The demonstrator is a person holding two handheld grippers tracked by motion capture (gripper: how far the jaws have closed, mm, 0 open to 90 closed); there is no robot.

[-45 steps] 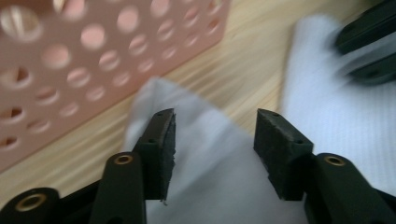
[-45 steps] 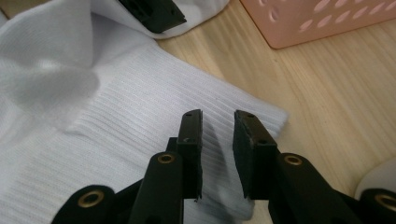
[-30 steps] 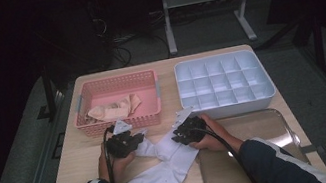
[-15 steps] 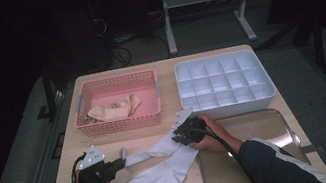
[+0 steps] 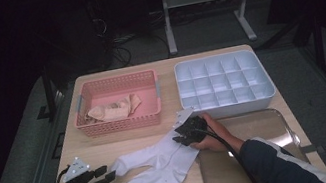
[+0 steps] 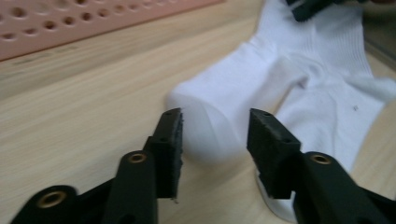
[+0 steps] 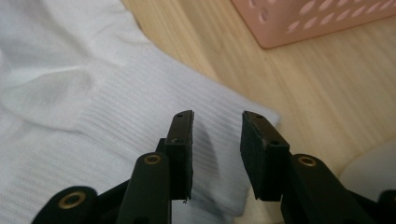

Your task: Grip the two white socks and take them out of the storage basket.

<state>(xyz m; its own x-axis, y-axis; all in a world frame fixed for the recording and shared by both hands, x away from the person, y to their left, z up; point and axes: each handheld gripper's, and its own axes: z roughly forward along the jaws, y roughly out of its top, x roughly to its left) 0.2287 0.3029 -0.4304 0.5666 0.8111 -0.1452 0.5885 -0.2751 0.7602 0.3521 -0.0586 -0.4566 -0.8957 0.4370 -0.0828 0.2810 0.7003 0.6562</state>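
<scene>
White ribbed socks point(image 5: 156, 166) are spread flat (overlapping); both tools, left point(image 5: 107, 176) and right point(image 5: 182, 138), just opened, grip nothing.

On the surface point(image 5: 124, 141), the basket point(image 5: 120, 122) sits behind-left with the divided tray point(image 5: 226, 102) to its right (socks point(image 5: 156, 166) lie before both), the flat tray point(image 5: 268, 126) front-right.
</scene>
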